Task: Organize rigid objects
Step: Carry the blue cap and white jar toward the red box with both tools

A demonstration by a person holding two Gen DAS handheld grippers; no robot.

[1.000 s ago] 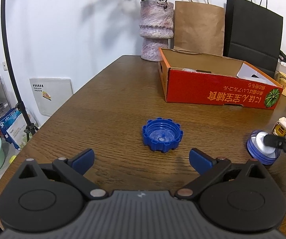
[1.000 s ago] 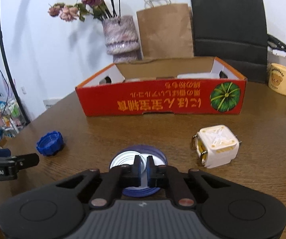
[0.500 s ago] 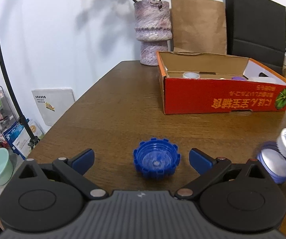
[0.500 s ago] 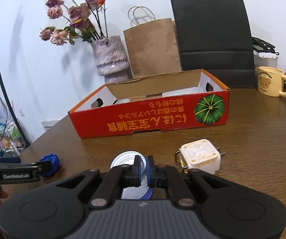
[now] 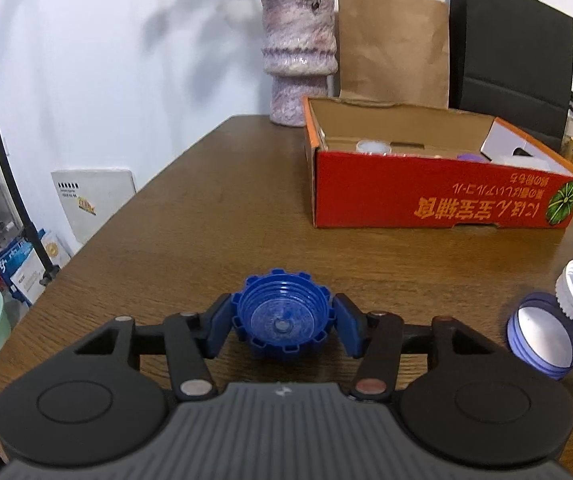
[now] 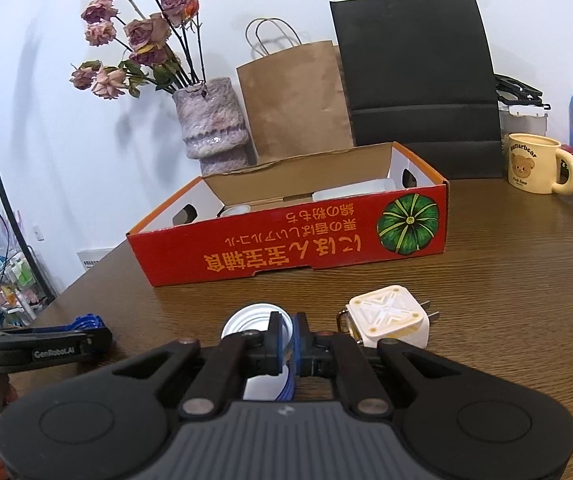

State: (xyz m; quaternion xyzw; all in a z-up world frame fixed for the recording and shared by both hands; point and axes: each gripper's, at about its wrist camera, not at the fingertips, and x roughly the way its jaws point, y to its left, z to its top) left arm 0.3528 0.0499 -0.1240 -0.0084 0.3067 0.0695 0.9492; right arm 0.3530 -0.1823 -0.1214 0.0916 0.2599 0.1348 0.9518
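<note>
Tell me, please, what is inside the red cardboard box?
Inside the red cardboard box: a white round container, a purple piece, a white flat item. Its front wall hides the floor.

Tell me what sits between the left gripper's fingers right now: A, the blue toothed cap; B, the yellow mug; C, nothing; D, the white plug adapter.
A: the blue toothed cap sits between the closing left gripper's blue pads, on the table.

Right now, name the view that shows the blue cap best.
Left wrist: the blue cap sits centred, open side up, between the closing left gripper pads. The right wrist view shows only a sliver behind that gripper.
</note>
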